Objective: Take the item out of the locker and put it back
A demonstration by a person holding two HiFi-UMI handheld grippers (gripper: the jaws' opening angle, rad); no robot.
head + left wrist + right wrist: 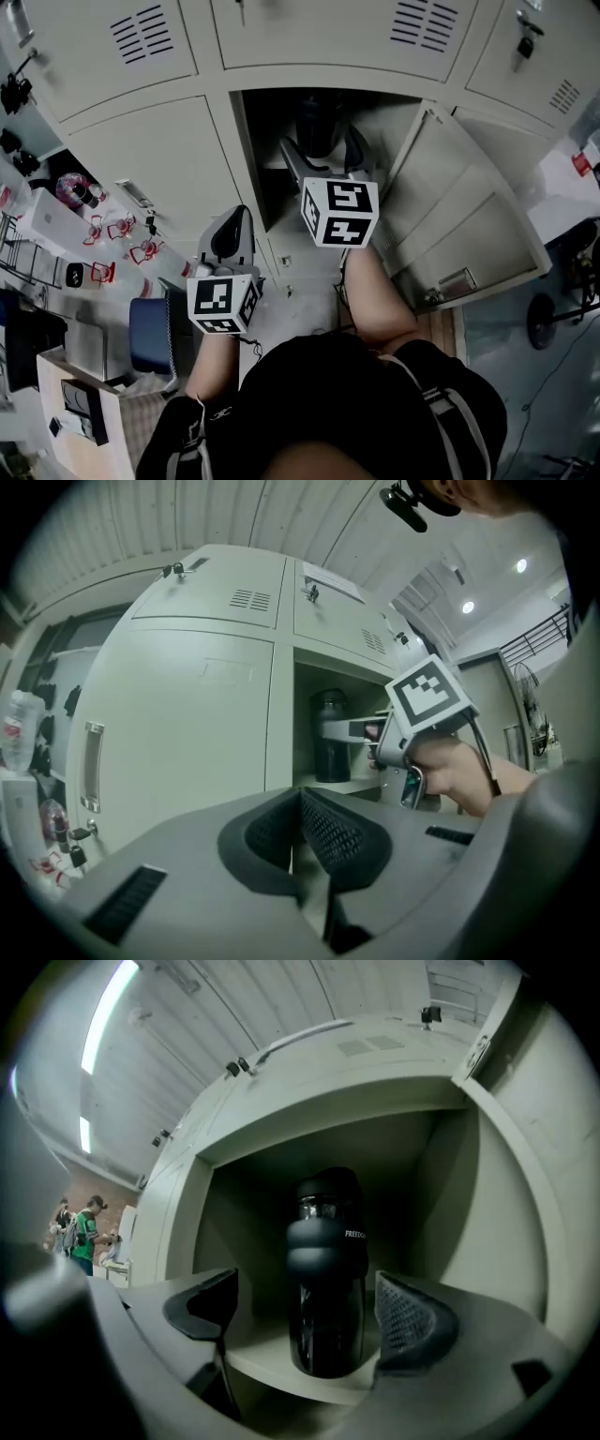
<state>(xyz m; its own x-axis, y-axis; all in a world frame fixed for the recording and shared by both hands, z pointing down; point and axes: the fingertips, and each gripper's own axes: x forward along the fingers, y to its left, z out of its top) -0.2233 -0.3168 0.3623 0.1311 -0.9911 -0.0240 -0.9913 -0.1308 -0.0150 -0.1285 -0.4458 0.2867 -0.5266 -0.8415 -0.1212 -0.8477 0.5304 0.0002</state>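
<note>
Two hand-held grippers are up in front of the person, each carrying one white cube with black square markers. The left hand-held gripper point(298, 803) has its two dark ribbed pads pressed together with nothing between them, and it is held level before a closed pale grey locker door point(178, 714). The right hand-held gripper point(307, 1312) reaches toward the one open compartment with its two pads spread wide. One dark translucent bottle with a black ribbed cap point(326, 1279) shows in the gap between them, clear of both pads. The bottle stands upright on the pale shelf point(272, 1363) inside the open grey metal locker compartment point(487, 1204), and it is the only thing seen in there. The compartment's single door point(469, 216) is swung out to the right
</note>
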